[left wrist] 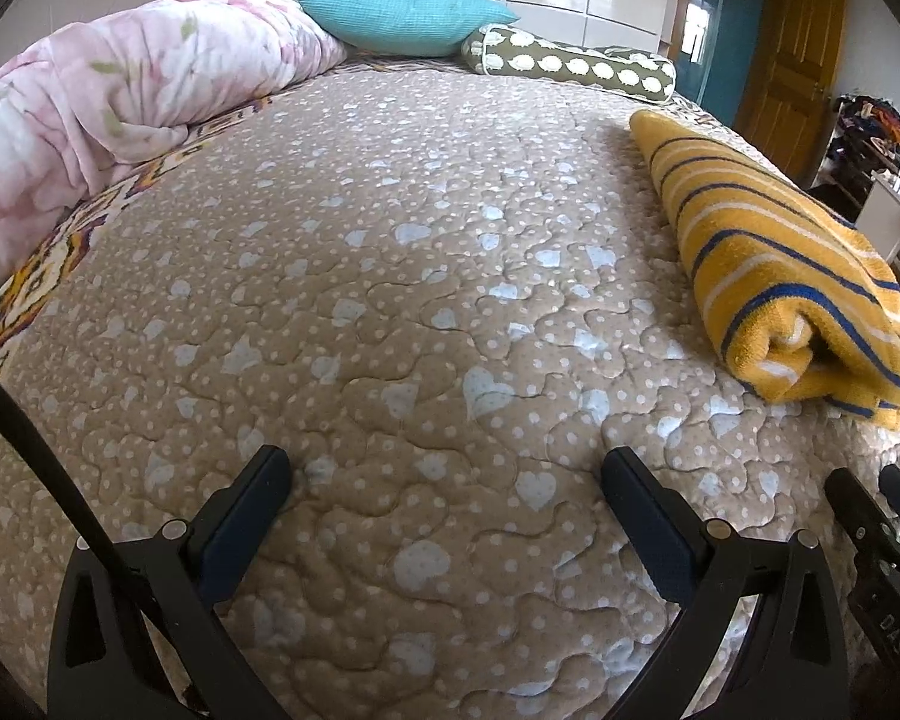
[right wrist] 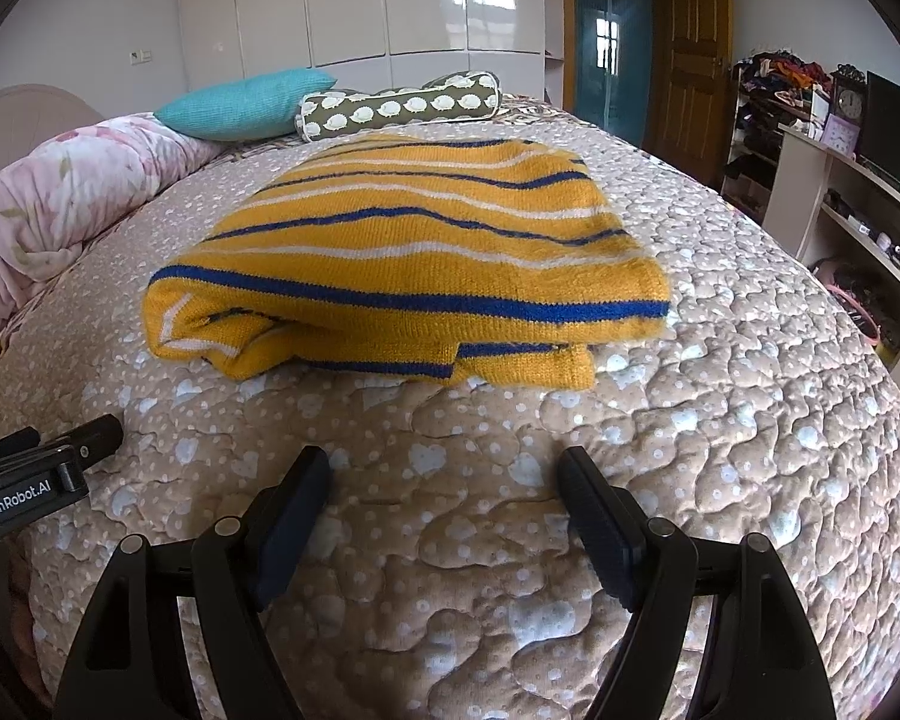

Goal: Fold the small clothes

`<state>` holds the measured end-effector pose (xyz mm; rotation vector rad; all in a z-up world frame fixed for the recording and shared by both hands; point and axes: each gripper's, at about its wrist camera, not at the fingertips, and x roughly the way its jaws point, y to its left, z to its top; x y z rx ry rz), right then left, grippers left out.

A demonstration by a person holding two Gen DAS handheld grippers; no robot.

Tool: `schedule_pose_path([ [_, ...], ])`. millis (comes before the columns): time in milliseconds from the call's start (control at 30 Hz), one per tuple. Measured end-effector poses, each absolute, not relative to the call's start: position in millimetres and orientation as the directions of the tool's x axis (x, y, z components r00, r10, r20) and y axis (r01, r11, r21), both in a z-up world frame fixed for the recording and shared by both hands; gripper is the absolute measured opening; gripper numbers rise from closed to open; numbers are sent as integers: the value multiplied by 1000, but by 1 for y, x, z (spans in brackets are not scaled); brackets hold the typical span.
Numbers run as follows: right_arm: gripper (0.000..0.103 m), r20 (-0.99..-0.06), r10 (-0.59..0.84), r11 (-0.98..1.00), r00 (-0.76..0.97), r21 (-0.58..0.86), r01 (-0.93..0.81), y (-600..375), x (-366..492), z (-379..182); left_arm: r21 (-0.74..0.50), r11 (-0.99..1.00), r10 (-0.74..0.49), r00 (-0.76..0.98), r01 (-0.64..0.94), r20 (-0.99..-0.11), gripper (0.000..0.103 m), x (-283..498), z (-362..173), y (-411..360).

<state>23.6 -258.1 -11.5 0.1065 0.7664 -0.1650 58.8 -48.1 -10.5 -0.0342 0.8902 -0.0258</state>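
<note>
A yellow knitted sweater [right wrist: 414, 264] with blue and white stripes lies folded into a flat bundle on the beige quilted bedspread [right wrist: 510, 540]. In the left wrist view it lies at the right [left wrist: 774, 264]. My right gripper [right wrist: 444, 468] is open and empty, low over the quilt just in front of the sweater's near edge. My left gripper [left wrist: 444, 468] is open and empty over bare quilt [left wrist: 390, 300], to the left of the sweater. Each gripper's fingers show at the edge of the other's view: the right one [left wrist: 870, 516] and the left one [right wrist: 60, 450].
A rolled pink floral duvet [left wrist: 120, 102] lies along the left side of the bed. A teal pillow [left wrist: 402, 18] and an olive patterned bolster [left wrist: 570, 63] lie at the head. A shelf and desk [right wrist: 840, 180] stand to the right of the bed.
</note>
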Motion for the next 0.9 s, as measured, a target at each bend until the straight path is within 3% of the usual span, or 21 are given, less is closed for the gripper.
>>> schedule_pose_path([
  [900, 82, -694, -122, 981, 709, 26, 194, -256, 21, -11, -35, 999, -33, 618, 9, -786, 103, 58, -11, -50],
])
